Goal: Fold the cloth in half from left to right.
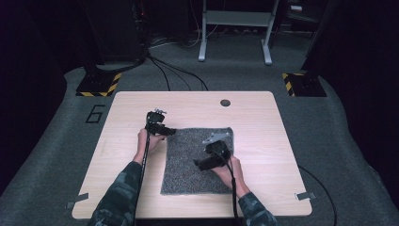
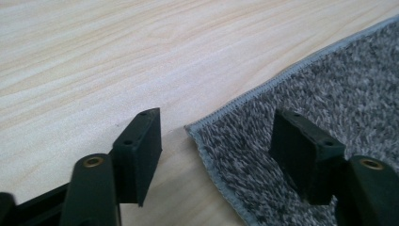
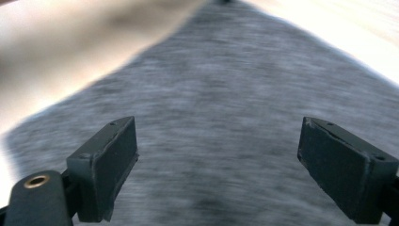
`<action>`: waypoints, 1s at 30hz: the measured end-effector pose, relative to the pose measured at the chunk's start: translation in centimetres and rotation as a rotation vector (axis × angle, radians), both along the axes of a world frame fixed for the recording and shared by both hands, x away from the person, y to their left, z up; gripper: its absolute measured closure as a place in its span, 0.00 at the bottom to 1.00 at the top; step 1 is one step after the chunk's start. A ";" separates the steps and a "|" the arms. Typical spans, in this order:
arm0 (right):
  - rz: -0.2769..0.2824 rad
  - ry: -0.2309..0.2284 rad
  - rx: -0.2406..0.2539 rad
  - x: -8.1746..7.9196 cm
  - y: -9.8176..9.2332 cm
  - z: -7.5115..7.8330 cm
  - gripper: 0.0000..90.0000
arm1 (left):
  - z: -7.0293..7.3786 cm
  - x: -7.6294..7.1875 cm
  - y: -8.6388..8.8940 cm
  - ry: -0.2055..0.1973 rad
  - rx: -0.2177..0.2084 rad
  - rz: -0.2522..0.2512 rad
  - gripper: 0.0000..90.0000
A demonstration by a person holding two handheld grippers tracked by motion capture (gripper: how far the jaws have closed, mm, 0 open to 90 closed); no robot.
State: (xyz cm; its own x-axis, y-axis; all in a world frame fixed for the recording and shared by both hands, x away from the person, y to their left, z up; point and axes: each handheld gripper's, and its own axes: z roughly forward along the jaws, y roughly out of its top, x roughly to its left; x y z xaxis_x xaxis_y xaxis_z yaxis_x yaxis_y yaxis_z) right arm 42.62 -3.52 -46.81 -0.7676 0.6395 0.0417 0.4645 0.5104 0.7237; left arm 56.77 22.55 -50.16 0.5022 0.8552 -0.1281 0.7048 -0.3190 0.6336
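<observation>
Down low, the left gripper (image 2: 216, 150) straddles the near-left corner of the grey, square, shaggy carpet mat (image 2: 329, 99), jaws apart, gripping nothing. The mat lies flat on the pale wooden table (image 2: 94, 61). Best to slip one jaw beneath the stitched hem before pinching. The right gripper (image 3: 219, 172) hovers wide open, empty, above the pile.

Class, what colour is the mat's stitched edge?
Light grey edging on the mat, clearest in the left gripper view.
</observation>
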 end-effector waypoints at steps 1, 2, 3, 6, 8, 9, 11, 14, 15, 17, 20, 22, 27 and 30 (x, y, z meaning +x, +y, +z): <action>0.023 0.006 -0.007 -0.5 0.6 0.0 0.14 | -0.1 0.0 -0.1 -0.002 -0.002 0.005 0.41; 0.041 0.004 -0.010 -1.2 1.3 -0.1 0.14 | -0.1 0.0 -0.1 -0.001 0.002 0.002 0.44; 0.061 0.003 -0.003 -1.8 2.0 -0.2 0.14 | -0.1 0.0 -0.1 -0.001 0.012 0.001 0.45; 0.110 0.005 -0.002 -3.3 3.9 -0.8 0.15 | -0.4 0.1 -0.1 0.000 0.012 0.010 0.52; 0.133 0.010 -0.005 -3.9 4.8 -1.4 0.16 | -0.5 0.1 -0.2 -0.002 0.011 0.011 0.57; 0.141 0.011 -0.010 -4.2 5.3 -1.7 0.16 | -0.5 0.1 -0.1 -0.006 0.016 0.006 0.58; 0.162 0.019 -0.016 -4.6 6.1 -2.2 0.16 | -0.4 0.1 -0.1 -0.006 0.021 0.000 0.63; 0.195 0.021 -0.038 -5.3 7.3 -2.8 0.18 | -0.5 -0.1 -0.3 -0.012 0.029 -0.010 0.71; 0.199 0.017 -0.042 -5.5 7.7 -2.9 0.18 | -0.5 -0.2 -0.4 -0.020 0.037 -0.007 0.74; 0.208 0.011 -0.047 -5.9 8.3 -3.1 0.21 | -0.4 -0.2 -0.5 -0.025 0.054 -0.021 0.80; 0.231 -0.015 -0.061 -6.5 9.2 -3.4 0.29 | -0.5 -0.3 -0.7 -0.037 0.062 -0.026 0.86; 0.218 -0.001 -0.084 -7.2 10.0 -3.6 0.39 | -0.5 -0.3 -0.7 -0.036 0.067 -0.031 0.89; 0.245 -0.019 -0.122 -8.1 11.4 -4.3 0.55 | -0.4 -0.4 -1.1 -0.040 0.085 -0.043 0.95; 0.251 -0.029 -0.124 -8.4 11.8 -4.6 0.60 | -0.5 -0.5 -1.2 -0.045 0.078 -0.042 0.97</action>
